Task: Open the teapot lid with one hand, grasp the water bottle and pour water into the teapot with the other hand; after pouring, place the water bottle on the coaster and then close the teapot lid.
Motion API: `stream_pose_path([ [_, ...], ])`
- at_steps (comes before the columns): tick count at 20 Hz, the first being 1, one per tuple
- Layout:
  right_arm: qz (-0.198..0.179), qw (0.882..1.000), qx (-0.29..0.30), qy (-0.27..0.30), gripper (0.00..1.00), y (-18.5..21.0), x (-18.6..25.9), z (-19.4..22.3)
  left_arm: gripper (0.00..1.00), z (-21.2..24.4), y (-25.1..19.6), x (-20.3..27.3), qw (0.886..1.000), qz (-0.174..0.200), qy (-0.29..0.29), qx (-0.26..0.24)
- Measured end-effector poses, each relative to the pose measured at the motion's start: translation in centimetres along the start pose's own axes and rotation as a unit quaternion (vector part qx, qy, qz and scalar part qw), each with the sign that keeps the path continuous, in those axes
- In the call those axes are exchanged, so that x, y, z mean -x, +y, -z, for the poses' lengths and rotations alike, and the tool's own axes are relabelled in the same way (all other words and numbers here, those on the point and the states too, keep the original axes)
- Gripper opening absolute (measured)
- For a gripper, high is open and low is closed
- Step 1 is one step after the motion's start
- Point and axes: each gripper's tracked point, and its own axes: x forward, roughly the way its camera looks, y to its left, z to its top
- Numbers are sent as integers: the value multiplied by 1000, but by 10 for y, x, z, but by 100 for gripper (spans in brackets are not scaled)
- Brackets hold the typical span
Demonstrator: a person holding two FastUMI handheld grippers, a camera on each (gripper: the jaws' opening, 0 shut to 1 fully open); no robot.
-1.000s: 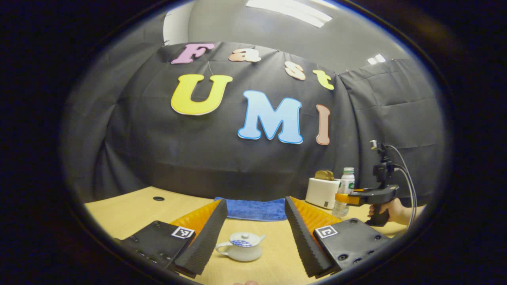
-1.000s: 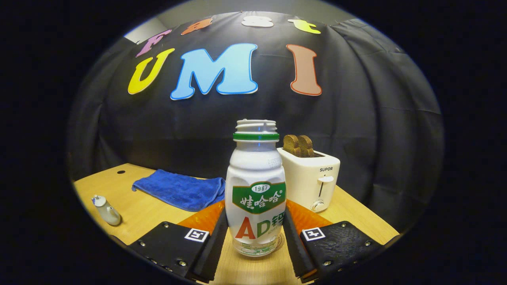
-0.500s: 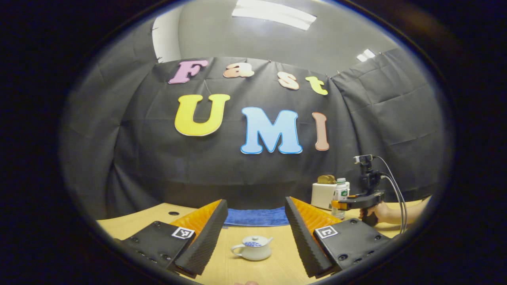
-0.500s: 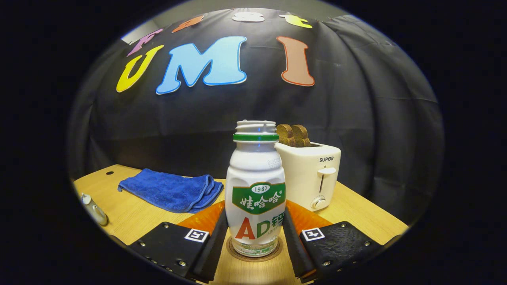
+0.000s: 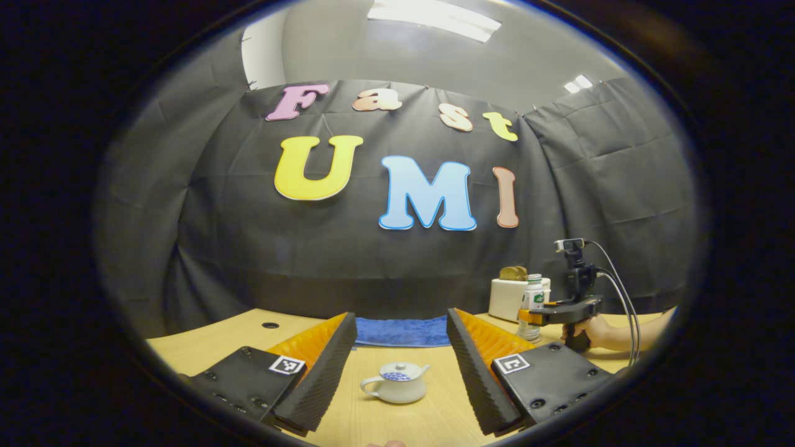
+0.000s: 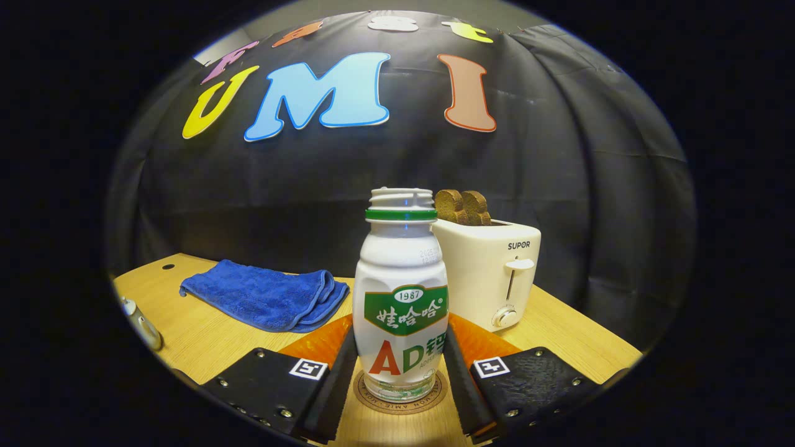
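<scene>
Right tool [image 6: 400, 388] holds the upright white plastic water bottle [image 6: 401, 292] over the round brown coaster [image 6: 400, 392]; left tool [image 5: 400, 372] gapes wide, the lidded white ceramic teapot [image 5: 395, 382] at its 12 o'clock.

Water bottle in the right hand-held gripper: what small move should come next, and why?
Probably open the right hand-held gripper and draw it back. The water bottle stands upright over the coaster, with both fingers pressed on its sides, so it seems placed. The teapot already has its lid on, and the left hand-held gripper is open.
</scene>
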Motion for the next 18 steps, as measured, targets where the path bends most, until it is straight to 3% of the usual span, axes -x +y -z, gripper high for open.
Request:
stream_pose_path([
  [3,-3,1000,14,-8,74,3,3,-5,96,-4,-2,2,1000,2,-8,2],
  [4,1,1000,13,-13,85,1,4,-10,96,-5,-2,2,1000,2,-8,-1],
  [6,3,1000,8,-21,94,-1,13,-20,96,-5,-4,3,1000,2,-8,-2],
  [9,4,999,4,-42,95,-3,41,-40,96,0,-8,5,1000,2,-1,-1],
  [14,1,997,-16,-81,95,10,149,-58,97,22,-22,17,1000,-16,12,15],
  [18,-22,995,-37,-93,95,64,231,-28,99,60,-57,22,999,-28,32,5],
])
